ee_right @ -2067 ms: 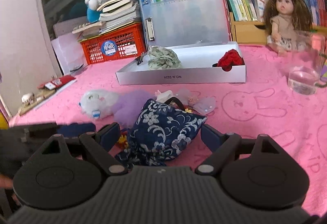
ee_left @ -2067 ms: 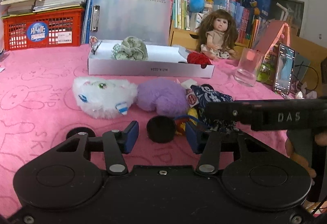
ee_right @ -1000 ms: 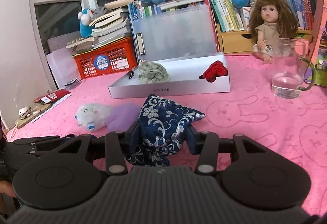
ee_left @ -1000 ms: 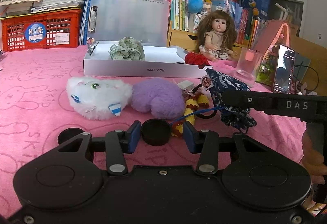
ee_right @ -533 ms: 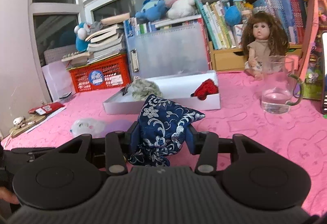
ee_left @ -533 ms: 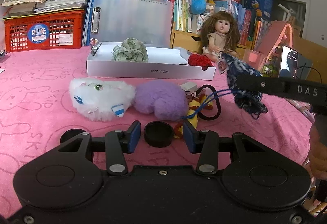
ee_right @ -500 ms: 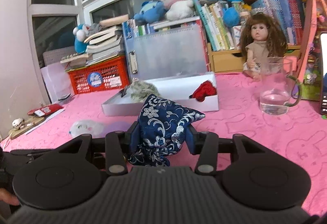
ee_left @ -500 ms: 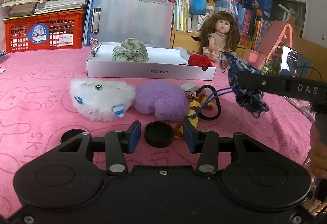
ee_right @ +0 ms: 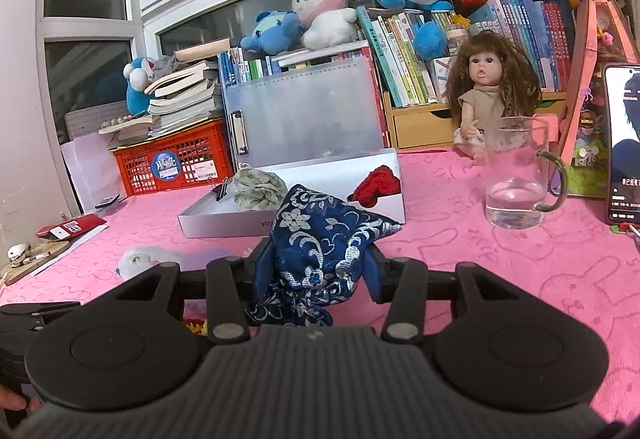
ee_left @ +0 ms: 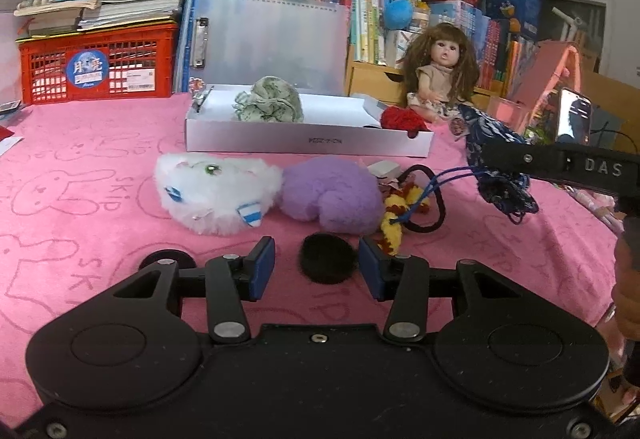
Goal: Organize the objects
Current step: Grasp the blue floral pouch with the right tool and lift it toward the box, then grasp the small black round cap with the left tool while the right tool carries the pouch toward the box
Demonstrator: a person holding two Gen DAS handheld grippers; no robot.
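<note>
A pink bunny-print cloth covers the tabletop (ee_left: 80, 175), which runs back to a clutter of books, plush toys and a red plastic crate (ee_left: 98, 69) at the far left. In the middle distance lies a shallow white cardboard box (ee_left: 308, 137), holding a crumpled green floral cloth (ee_left: 268, 105) on its left and a red knitted piece (ee_left: 400, 119) at its right end. A brown-haired doll in a beige dress (ee_right: 490, 99) sits at the far right, and just in front of her stands a clear glass pitcher with a little water (ee_right: 516, 179). Nearer, a fluffy white plush toy (ee_left: 214, 197) lies touching a fluffy purple plush toy (ee_left: 330, 195) on its right, with a small yellow-and-red plush charm (ee_left: 394, 225) and a black loop just beside that. The right claw (ee_right: 318, 271) is closed on a navy brocade pouch with silver flowers (ee_right: 320, 243), pinched between both pads and lifted clear of the cloth, to the right of the plush pile and near the right end of the box; its blue cord trails down to the charm. The left claw (ee_left: 318, 269) sits low over the near cloth, jaws parted a modest way and gripping nothing, with a small round black lid (ee_left: 326, 257) lying between the pads without touching them.
</note>
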